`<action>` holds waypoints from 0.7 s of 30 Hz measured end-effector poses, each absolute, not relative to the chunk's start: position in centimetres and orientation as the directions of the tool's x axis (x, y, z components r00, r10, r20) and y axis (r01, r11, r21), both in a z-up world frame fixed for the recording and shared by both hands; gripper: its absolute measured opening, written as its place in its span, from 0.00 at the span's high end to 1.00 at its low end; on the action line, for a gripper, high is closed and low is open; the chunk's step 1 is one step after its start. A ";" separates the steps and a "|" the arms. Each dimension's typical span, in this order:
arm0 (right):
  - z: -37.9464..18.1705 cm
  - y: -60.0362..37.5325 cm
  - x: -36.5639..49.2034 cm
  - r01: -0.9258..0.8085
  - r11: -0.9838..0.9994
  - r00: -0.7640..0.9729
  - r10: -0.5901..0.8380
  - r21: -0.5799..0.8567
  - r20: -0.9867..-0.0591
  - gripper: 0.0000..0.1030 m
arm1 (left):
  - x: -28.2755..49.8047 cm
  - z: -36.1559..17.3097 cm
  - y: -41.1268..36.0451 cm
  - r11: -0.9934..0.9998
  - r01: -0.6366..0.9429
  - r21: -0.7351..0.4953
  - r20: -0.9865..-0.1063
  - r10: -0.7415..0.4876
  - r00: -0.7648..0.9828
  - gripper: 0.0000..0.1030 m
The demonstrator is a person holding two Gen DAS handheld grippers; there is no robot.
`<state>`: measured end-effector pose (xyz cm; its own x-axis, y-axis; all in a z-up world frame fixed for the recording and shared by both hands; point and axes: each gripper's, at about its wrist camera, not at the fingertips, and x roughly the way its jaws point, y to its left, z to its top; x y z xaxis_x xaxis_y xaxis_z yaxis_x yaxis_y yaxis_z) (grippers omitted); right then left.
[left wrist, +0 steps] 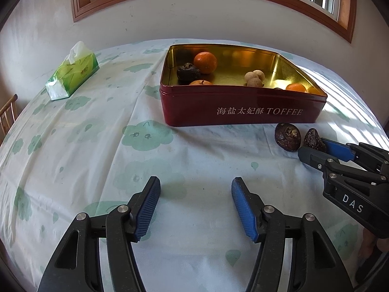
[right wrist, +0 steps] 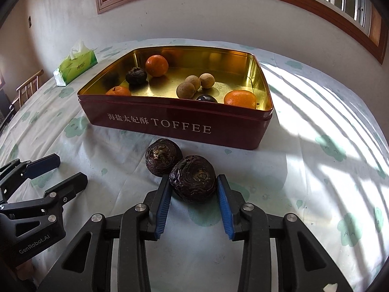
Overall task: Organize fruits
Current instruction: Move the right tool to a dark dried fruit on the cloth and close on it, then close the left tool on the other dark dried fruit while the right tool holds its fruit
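A red toffee tin (right wrist: 184,126) with a gold inside stands open on the far middle of the bench (right wrist: 304,175), which is covered by a pale cloth printed with green clouds. Most of the fruit already lies inside it: three oranges, one at the far left (right wrist: 156,65), one by the near left wall (right wrist: 118,90) and one at the near right (right wrist: 240,99); three small tan round fruits (right wrist: 186,90) clustered in the middle; a dark wrinkled fruit (right wrist: 136,75) beside the far orange; and a small dark glossy one (right wrist: 206,98) against the near wall. Two dark, wrinkled, chestnut-like fruits remain on the cloth just in front of the tin, touching each other. The nearer one (right wrist: 193,178) sits between the blue pads of the right gripper (right wrist: 193,189); its jaws are narrowed around the fruit with the pads at or very close to its sides, and the fruit seems to rest on the cloth, so the grasp looks only just made. The other one (right wrist: 163,157) lies free, just beyond and to the left. So the job seems nearly finished, with these two left to put in. The right gripper tilts steeply down toward the bench. The left gripper (left wrist: 195,206) hovers near the bench to the left, also angled down, jaws about half open and holding nothing. A green tissue box (left wrist: 73,71) sits at the far left.
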<state>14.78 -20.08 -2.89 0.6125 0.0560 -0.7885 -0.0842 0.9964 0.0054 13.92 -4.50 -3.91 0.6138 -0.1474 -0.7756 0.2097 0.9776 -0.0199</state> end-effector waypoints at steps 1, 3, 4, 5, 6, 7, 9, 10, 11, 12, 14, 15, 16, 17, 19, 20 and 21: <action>-2.9 -20.1 14.7 -0.082 0.997 0.613 0.054 0.004 -0.789 0.67 | 13.9 -3.9 -4.7 0.977 0.212 -0.021 -0.776 -0.149 0.612 0.40; -2.9 -20.4 14.5 -0.079 0.997 0.613 0.053 0.006 -0.788 0.67 | 13.8 -3.9 -5.1 0.976 0.218 -0.021 -0.777 -0.153 0.610 0.40; -2.9 -20.6 14.4 -0.074 0.997 0.614 0.051 0.008 -0.788 0.67 | 13.8 -3.9 -5.3 0.975 0.221 -0.020 -0.777 -0.155 0.610 0.40; -2.8 -20.9 14.2 -0.067 0.998 0.615 0.049 0.009 -0.787 0.67 | 13.8 -3.9 -5.5 0.974 0.225 -0.021 -0.778 -0.158 0.608 0.40; -2.8 -21.2 14.1 -0.061 0.998 0.615 0.045 0.010 -0.787 0.67 | 13.8 -3.9 -5.7 0.973 0.230 -0.021 -0.778 -0.161 0.607 0.40; -2.8 -21.5 14.0 -0.054 0.999 0.615 0.038 0.006 -0.788 0.67 | 13.8 -3.8 -6.0 0.972 0.234 -0.021 -0.778 -0.163 0.606 0.40; -2.8 -22.2 13.8 -0.041 0.999 0.615 0.028 0.004 -0.788 0.67 | 13.8 -3.8 -6.5 0.970 0.241 -0.022 -0.779 -0.167 0.605 0.40; -2.8 -22.5 13.6 -0.035 0.999 0.615 0.025 0.005 -0.788 0.67 | 13.8 -3.8 -6.8 0.969 0.244 -0.023 -0.779 -0.170 0.603 0.40; -2.8 -22.9 13.5 -0.028 1.000 0.616 0.021 0.004 -0.788 0.67 | 13.8 -3.8 -7.0 0.969 0.247 -0.024 -0.779 -0.173 0.602 0.40; -2.8 -23.2 13.4 -0.024 1.000 0.616 0.017 0.003 -0.788 0.67 | 13.8 -3.8 -7.3 0.968 0.249 -0.024 -0.780 -0.175 0.601 0.40; -2.8 -23.8 13.2 -0.014 1.000 0.616 0.006 -0.004 -0.788 0.67 | 13.9 -3.8 -7.9 0.966 0.258 -0.026 -0.781 -0.181 0.597 0.40; -2.8 -24.1 13.1 -0.011 1.000 0.615 0.002 -0.006 -0.788 0.67 | 13.9 -3.8 -8.2 0.964 0.263 -0.026 -0.782 -0.184 0.596 0.40; -2.8 -24.5 13.0 -0.007 1.000 0.616 -0.004 -0.010 -0.788 0.67 | 13.9 -3.7 -8.5 0.963 0.268 -0.026 -0.783 -0.187 0.594 0.40; -2.8 -24.8 13.0 0.000 1.000 0.616 -0.010 -0.012 -0.788 0.67 | 13.9 -3.7 -8.8 0.962 0.272 -0.026 -0.783 -0.189 0.592 0.40; -2.8 -25.6 12.9 0.013 1.000 0.615 -0.018 -0.013 -0.788 0.67 | 14.0 -3.8 -9.4 0.959 0.282 -0.024 -0.783 -0.193 0.591 0.40; -2.8 -26.0 12.8 0.020 1.000 0.615 -0.023 -0.014 -0.788 0.67 | 14.0 -3.8 -9.7 0.959 0.284 -0.024 -0.783 -0.194 0.591 0.40; -2.8 -26.4 12.7 0.027 1.000 0.615 -0.026 -0.012 -0.788 0.67 | 14.1 -3.8 -9.9 0.958 0.285 -0.025 -0.782 -0.196 0.591 0.40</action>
<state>12.74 -26.40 -2.75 0.6154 -0.0261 -0.7878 0.0270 0.9996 -0.0120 14.06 -9.91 -3.77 0.5911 -0.1961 -0.7824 0.2845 0.9583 -0.0252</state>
